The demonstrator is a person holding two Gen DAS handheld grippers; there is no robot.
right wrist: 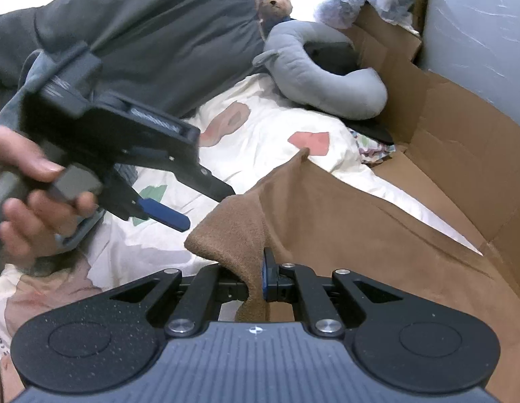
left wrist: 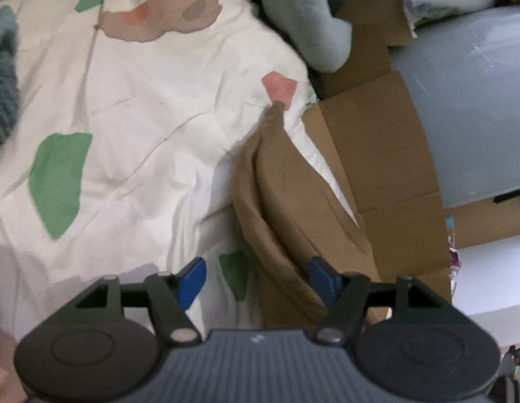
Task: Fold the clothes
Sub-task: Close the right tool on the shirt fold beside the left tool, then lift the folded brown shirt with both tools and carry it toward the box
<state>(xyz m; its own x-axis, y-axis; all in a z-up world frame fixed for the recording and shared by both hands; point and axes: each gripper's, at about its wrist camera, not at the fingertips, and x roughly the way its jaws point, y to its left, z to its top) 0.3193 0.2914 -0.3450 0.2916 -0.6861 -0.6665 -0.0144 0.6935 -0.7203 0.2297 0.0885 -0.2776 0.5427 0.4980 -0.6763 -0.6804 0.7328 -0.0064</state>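
Left wrist view: the left gripper [left wrist: 258,280] hangs with its blue pads spread wide and nothing pressed between them, over the near edge of a brown garment [left wrist: 293,208]. The garment lies at the right side of a white bedspread [left wrist: 142,100] printed with green and pink patches, its far side meeting a flattened cardboard box [left wrist: 387,141]. It runs as a long strip away from the camera, narrowing to a point just under a pink patch, so its long axis lies roughly along the gripper's line of sight, tilted slightly right. A raised fold down its left side suggests a soft, limp cloth that will sag wherever it is unsupported.

Right wrist view: the right gripper [right wrist: 256,278] is clamped on a bunched corner of the same garment, the cloth draping over the closed pads. Its nap looks fleecy, probably light and not slippery, so a pinch at a corner or hem should hold. From here the cloth spreads away to the right, towards the box, with its pointed tip far up the bed. A hand [right wrist: 34,201] carries the left gripper at the left, pads apart just short of the cloth's near fold. A grey neck pillow [right wrist: 327,77] lies beyond.
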